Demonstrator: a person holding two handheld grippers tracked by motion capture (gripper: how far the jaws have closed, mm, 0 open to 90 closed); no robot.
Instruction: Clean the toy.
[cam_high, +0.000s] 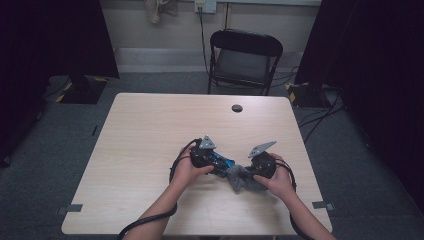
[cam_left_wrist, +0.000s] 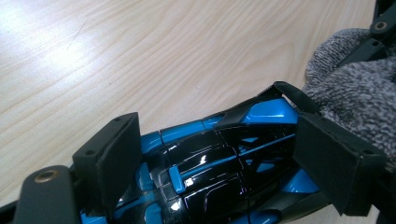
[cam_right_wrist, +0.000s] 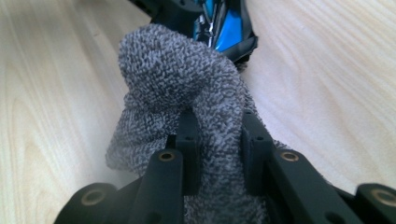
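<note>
A glossy blue and black toy car (cam_left_wrist: 224, 158) sits between the black pads (cam_left_wrist: 116, 154) of my left gripper (cam_left_wrist: 222, 135), which is shut on its sides. In the high view the left gripper (cam_high: 220, 161) holds the car (cam_high: 225, 163) low over the table's near right part. A grey knitted cloth (cam_right_wrist: 187, 70) is pinched in my right gripper (cam_right_wrist: 219, 121), and its bunched top presses against the end of the car (cam_right_wrist: 229, 28). From above, the cloth (cam_high: 242, 180) lies between the two hands, with the right gripper (cam_high: 251, 172) shut on it.
The light wooden table (cam_high: 150, 130) has a round cable hole (cam_high: 237, 108) near its far edge. A black folding chair (cam_high: 243, 60) stands behind the table. Dark curtains hang on both sides, and cables run over the floor at the right.
</note>
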